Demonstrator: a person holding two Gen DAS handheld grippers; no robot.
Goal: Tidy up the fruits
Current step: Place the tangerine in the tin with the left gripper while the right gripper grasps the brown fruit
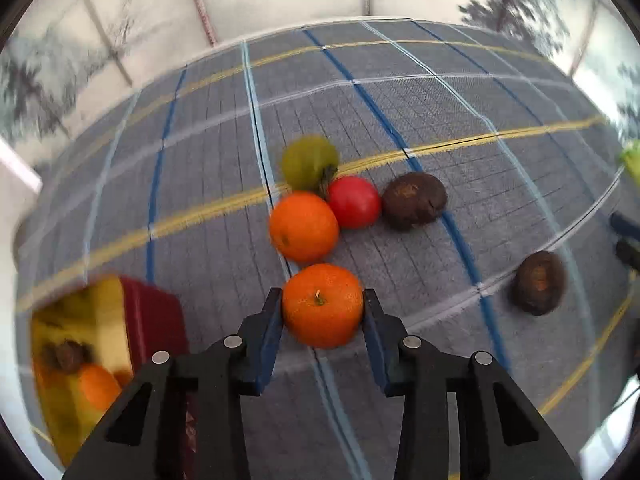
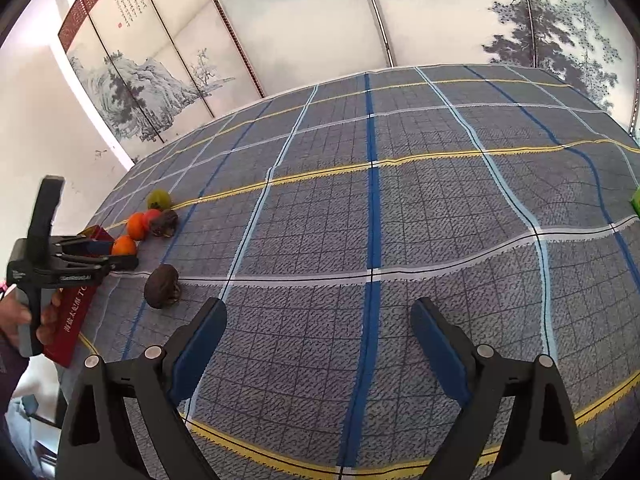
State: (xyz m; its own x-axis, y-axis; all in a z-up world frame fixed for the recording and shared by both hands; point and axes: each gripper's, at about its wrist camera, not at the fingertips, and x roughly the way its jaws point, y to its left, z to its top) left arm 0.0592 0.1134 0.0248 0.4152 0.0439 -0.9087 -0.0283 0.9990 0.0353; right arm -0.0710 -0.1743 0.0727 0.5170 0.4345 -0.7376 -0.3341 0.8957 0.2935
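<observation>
My left gripper is shut on an orange, its blue pads pressing both sides just above the checked tablecloth. Behind it lie a second orange, a red fruit, a green fruit and a dark brown fruit. Another brown fruit lies apart to the right. A red box with a yellow inside sits at the lower left, holding an orange and a brown fruit. My right gripper stands open over bare cloth, nothing between its fingers.
In the right wrist view a hand holds the left gripper at the far left beside the fruit cluster. A green object pokes in at the right edge. A painted folding screen stands behind the table's far edge.
</observation>
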